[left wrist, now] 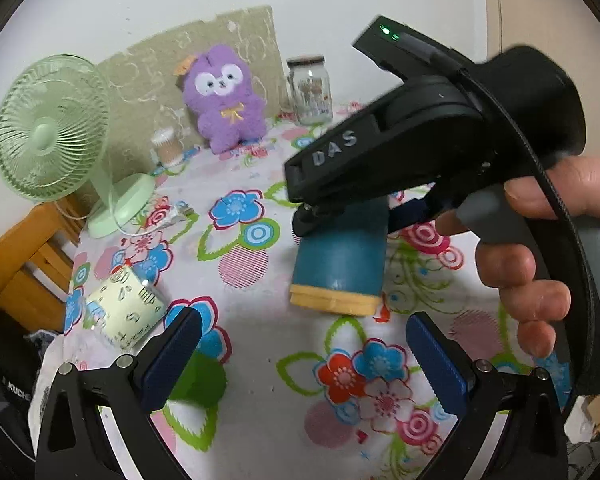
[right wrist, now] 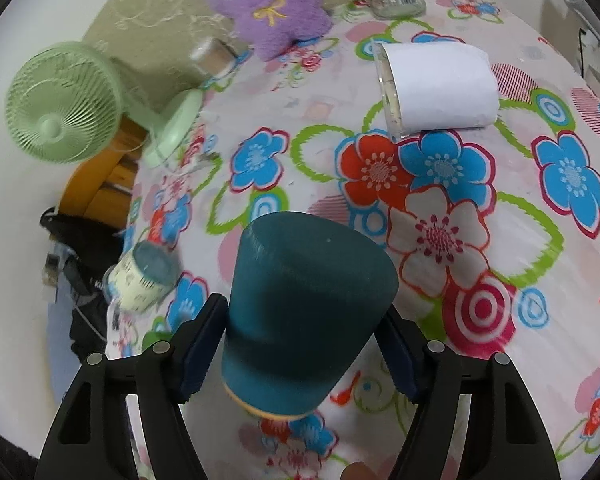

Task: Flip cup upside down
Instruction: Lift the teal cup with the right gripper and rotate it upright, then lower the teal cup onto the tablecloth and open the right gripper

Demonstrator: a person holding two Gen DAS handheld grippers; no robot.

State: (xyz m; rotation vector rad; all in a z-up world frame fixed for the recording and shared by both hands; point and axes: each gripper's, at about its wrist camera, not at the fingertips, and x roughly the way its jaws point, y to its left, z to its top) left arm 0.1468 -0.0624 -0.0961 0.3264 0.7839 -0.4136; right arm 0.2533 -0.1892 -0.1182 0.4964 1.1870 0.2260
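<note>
teal cup (right wrist: 304, 312) already inverted, base up and cream rim (left wrist: 334, 300) on or just above the floral tablecloth (right wrist: 500, 208), clamped between right gripper (right wrist: 300, 344) pads. left gripper (left wrist: 304, 360) spread wide, empty, near. risk if released while tilted: tipping onto side, rolling toward patterned mug (left wrist: 124, 312) near table edge.

A table (right wrist: 520, 240) under a flowered cloth carries a green fan (left wrist: 52, 128) at its far left edge, a purple plush (left wrist: 224, 100) and a jar (left wrist: 310, 90) at the far side, a small tub (left wrist: 166, 146) between fan and plush, a pale cup (left wrist: 126, 312) lying near left, and a white roll (right wrist: 440, 88) lying right.
</note>
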